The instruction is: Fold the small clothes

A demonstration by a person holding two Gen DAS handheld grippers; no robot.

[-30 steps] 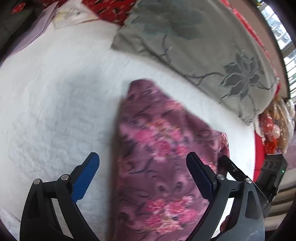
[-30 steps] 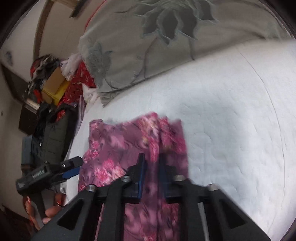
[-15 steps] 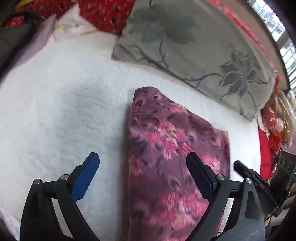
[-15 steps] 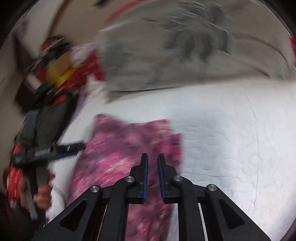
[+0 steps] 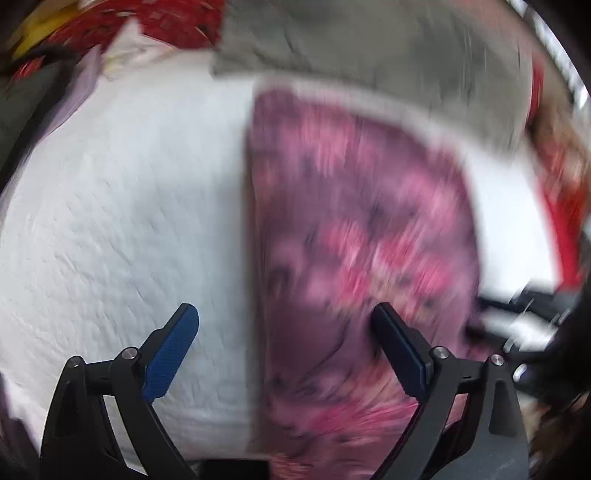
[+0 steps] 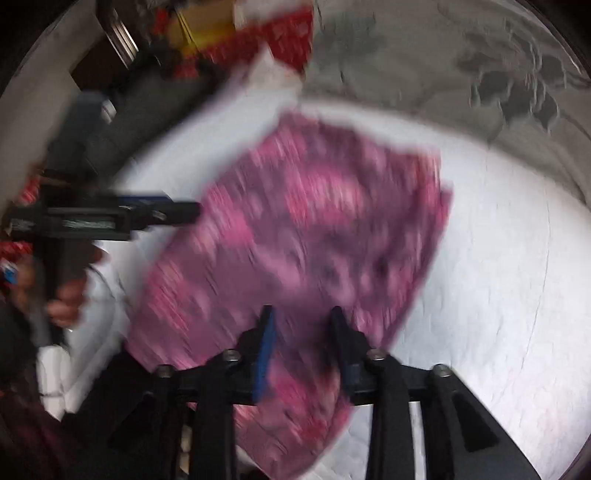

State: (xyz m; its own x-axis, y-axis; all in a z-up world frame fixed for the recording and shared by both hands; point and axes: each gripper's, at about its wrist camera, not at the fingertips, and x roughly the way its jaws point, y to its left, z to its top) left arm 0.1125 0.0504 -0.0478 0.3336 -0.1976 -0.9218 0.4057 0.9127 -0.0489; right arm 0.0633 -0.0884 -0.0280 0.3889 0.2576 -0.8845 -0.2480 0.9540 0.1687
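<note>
A purple garment with pink flowers (image 5: 354,236) lies flat on the white quilted bed (image 5: 122,206); it also shows in the right wrist view (image 6: 310,236). Both views are blurred by motion. My left gripper (image 5: 284,328) is wide open and empty, above the garment's left edge near its near end. My right gripper (image 6: 301,325) has its jaws parted over the garment's near part, with nothing clamped between them. The left gripper also shows at the left of the right wrist view (image 6: 184,212), beside the garment's left side.
A grey pillow with a flower pattern (image 5: 388,48) lies along the far side of the bed, just past the garment, also in the right wrist view (image 6: 461,55). Red cloth, a yellow box (image 6: 207,26) and dark bags crowd the far left.
My right gripper was shut on the garment a second ago; its jaws have since parted. The garment now lies flatter and wider on the bed. Both cameras are moving fast.
</note>
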